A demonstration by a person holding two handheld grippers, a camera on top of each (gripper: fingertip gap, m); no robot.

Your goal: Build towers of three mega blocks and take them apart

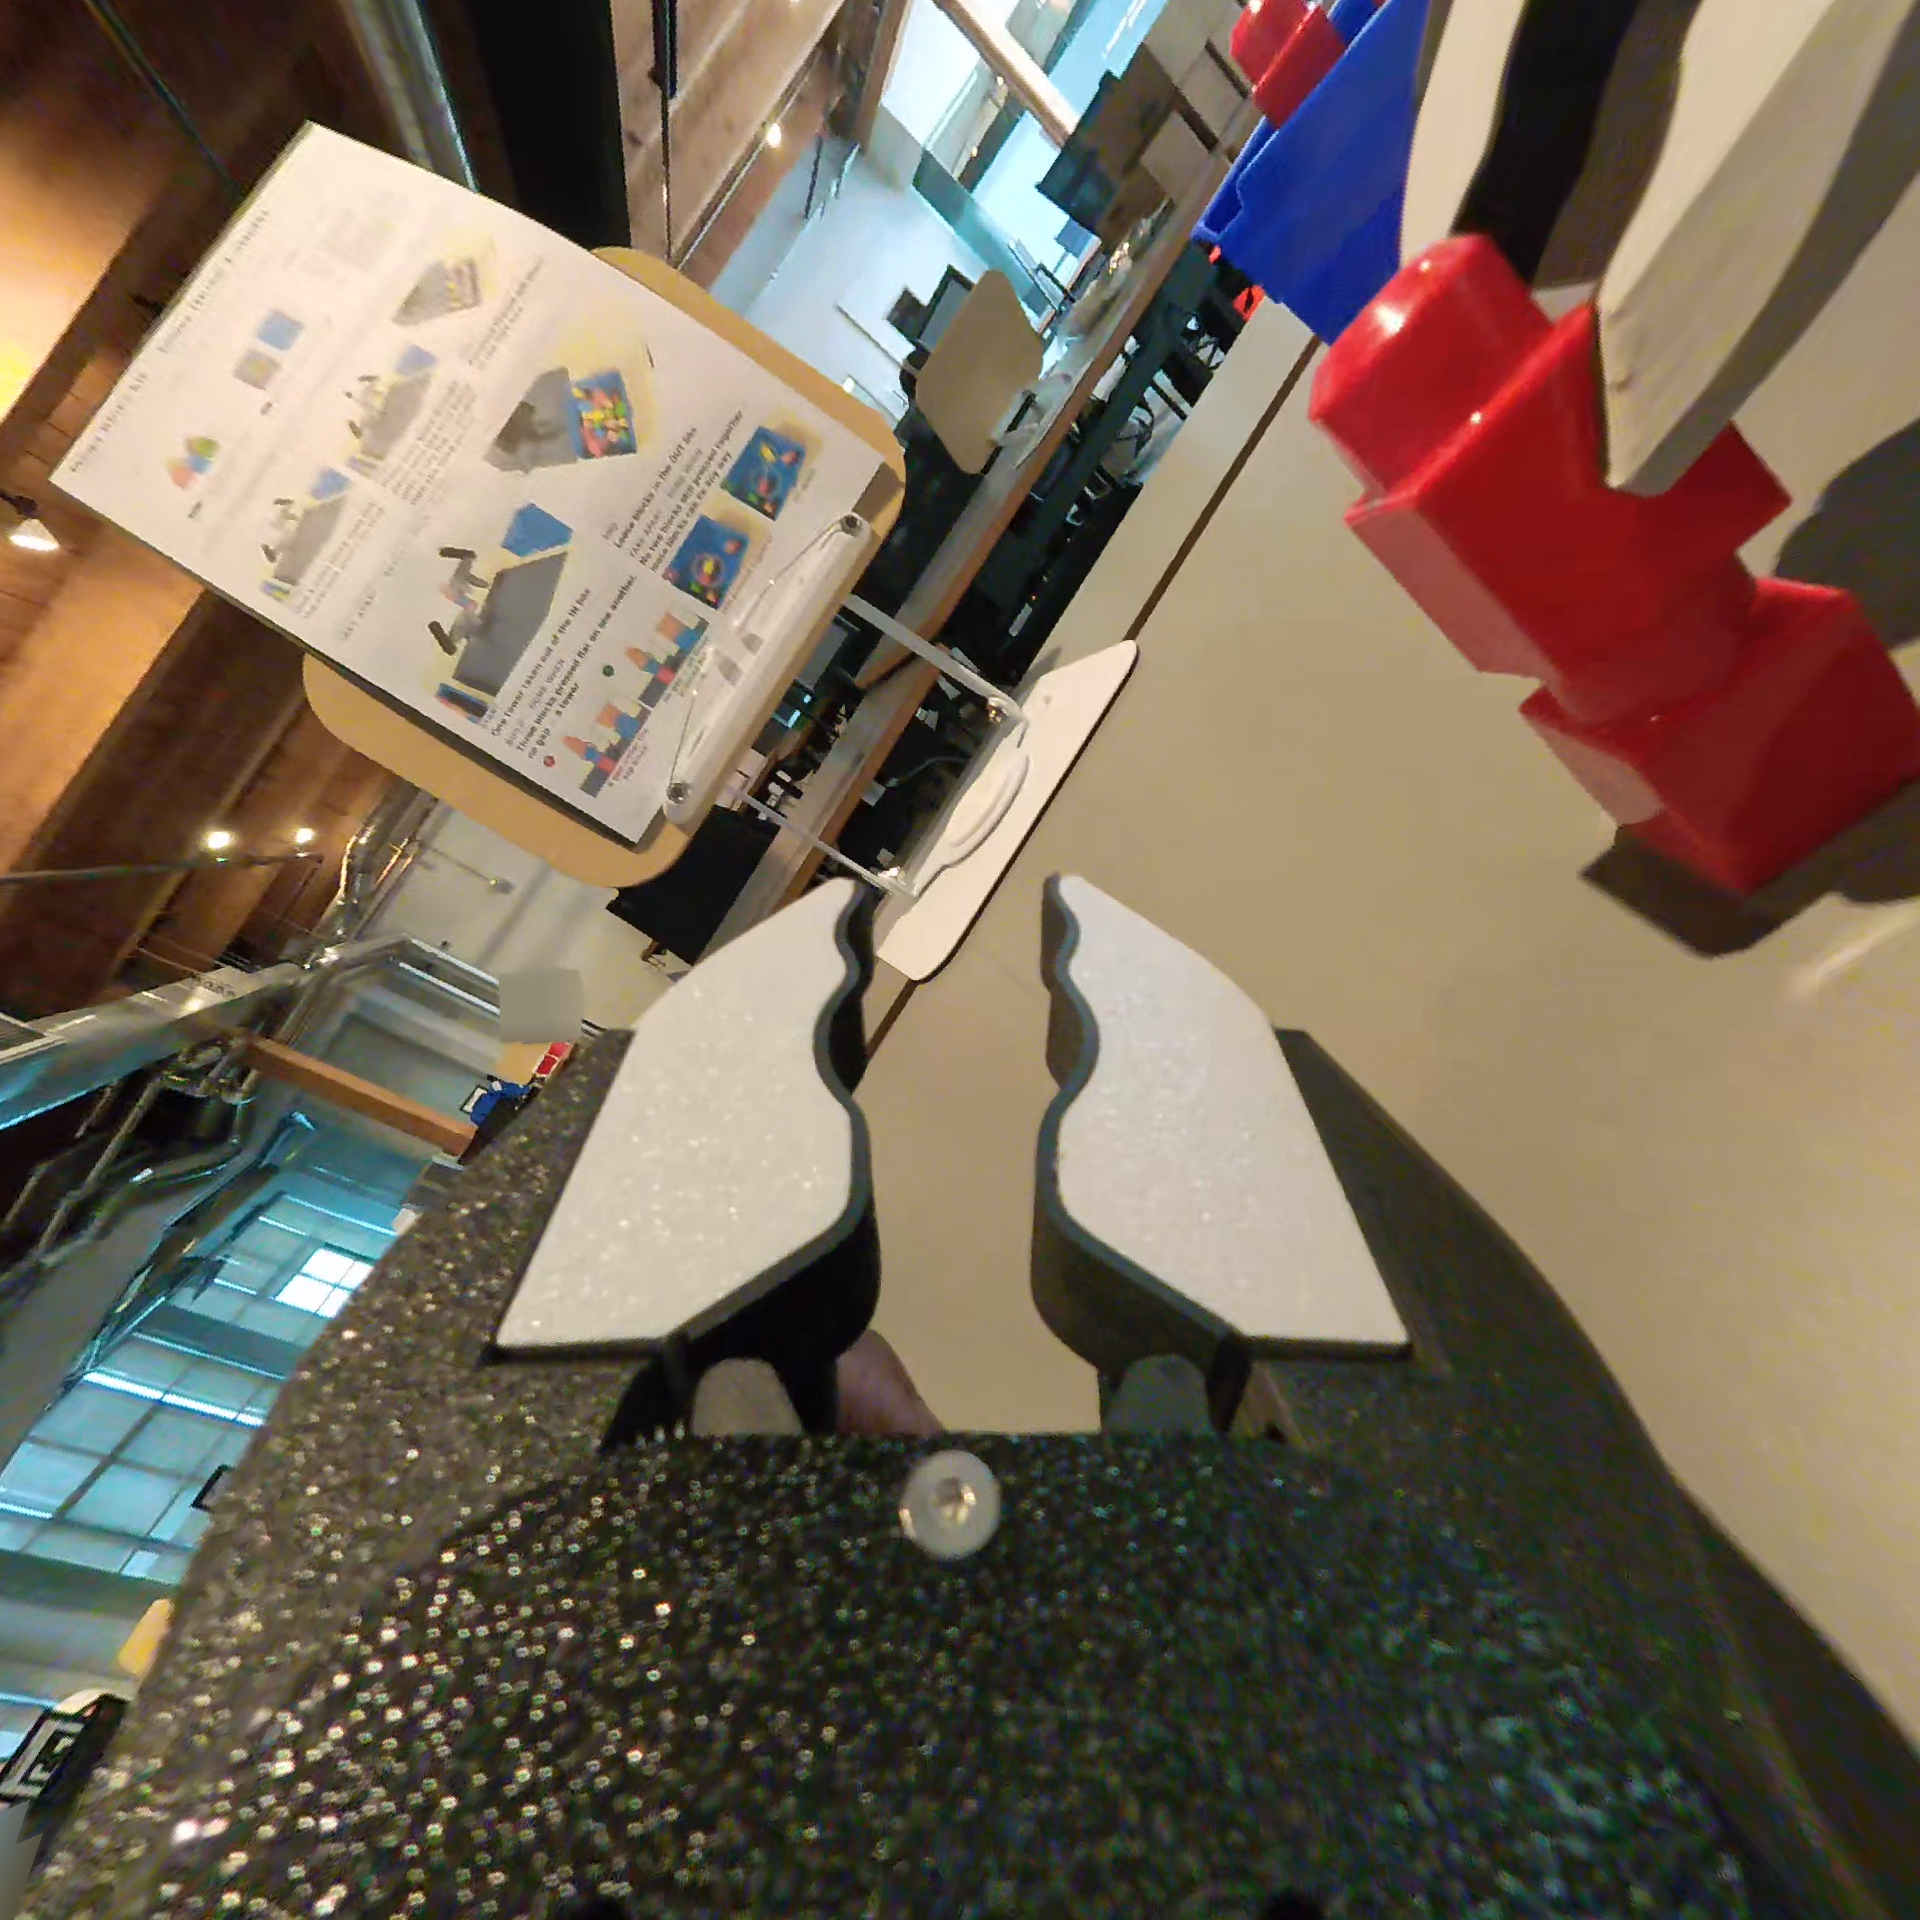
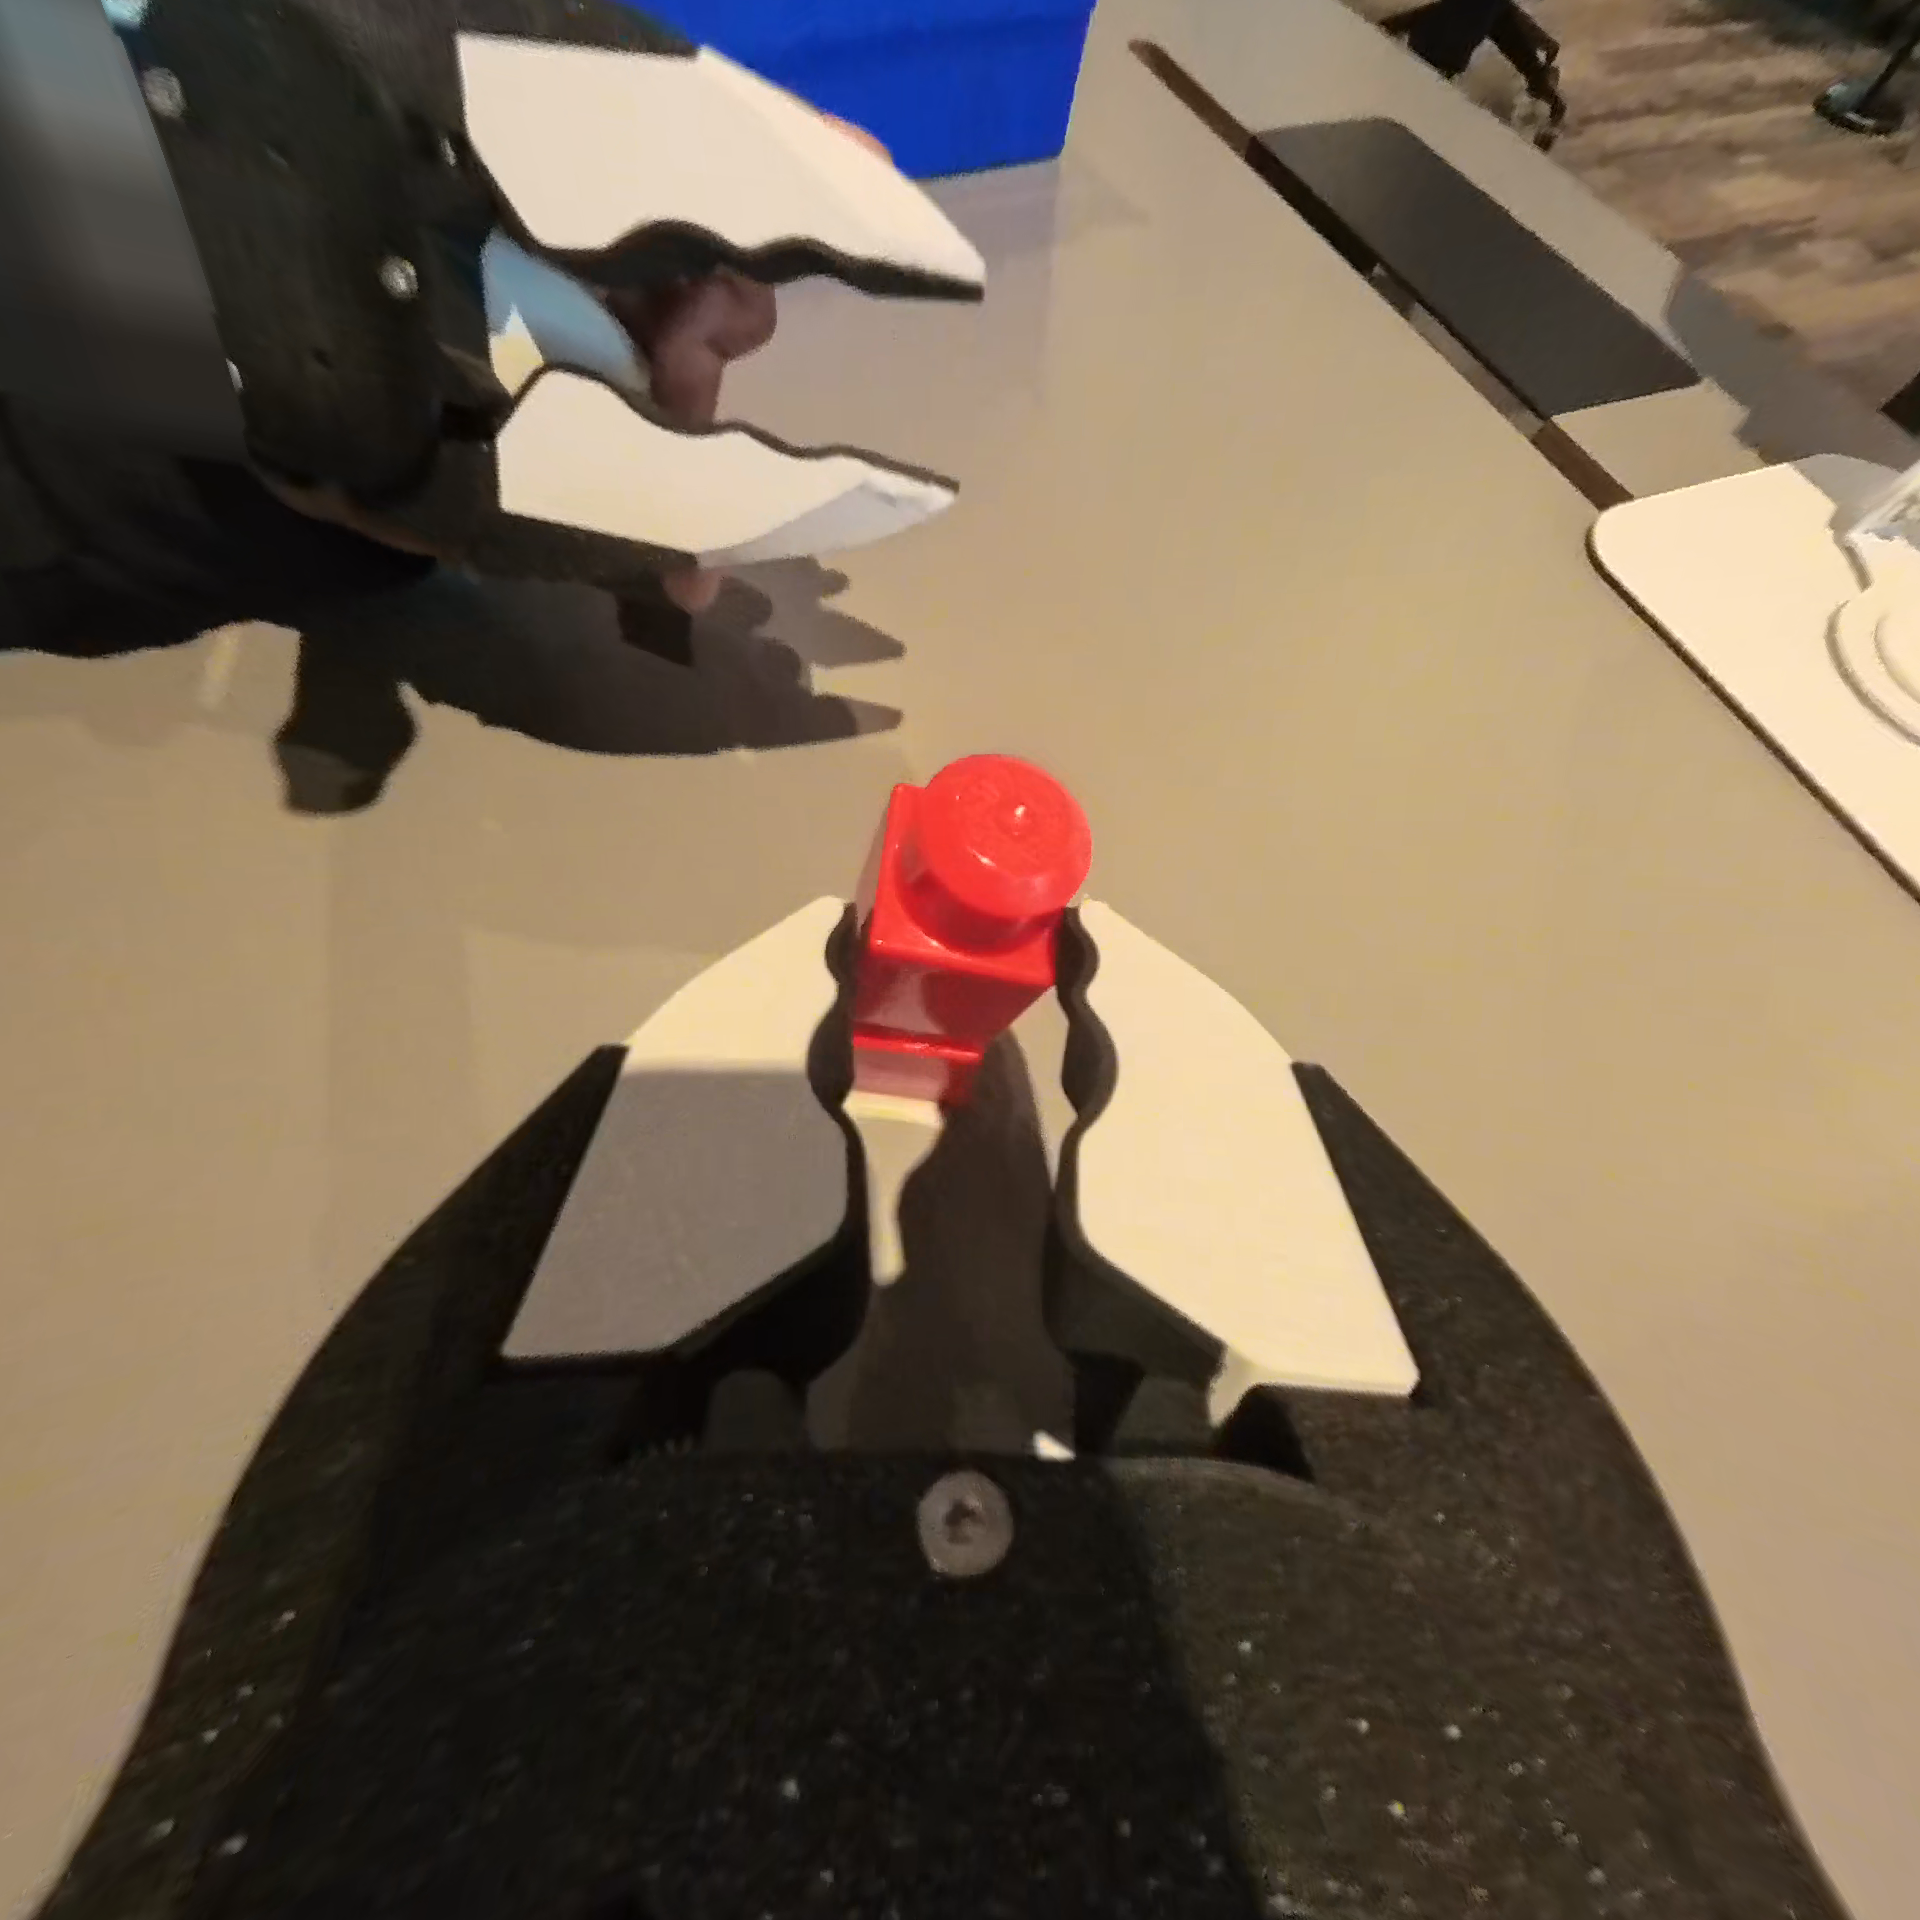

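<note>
A red block stack (image 2: pixel 971 914) stands upright on the beige table (image 2: pixel 1299 727); two stacked red blocks show in the left wrist view (image 1: pixel 1558 488). My right gripper (image 2: pixel 961 940) is shut on the top block, just below its round stud. One of its white fingers (image 1: pixel 1714 260) shows in the left wrist view, pressed on that block. My left gripper (image 1: pixel 956 914) is open and empty, low over the table and left of the stack. It also shows in the right wrist view (image 2: pixel 951 384), held sideways with jaws apart.
A blue bin (image 1: pixel 1320 187) with a red block (image 1: pixel 1278 42) in it stands at the table's far side, also in the right wrist view (image 2: pixel 935 73). An instruction sheet (image 1: pixel 468 468) sits on a stand with a white base (image 2: pixel 1745 623). A black pad (image 2: pixel 1455 260) lies near the far edge.
</note>
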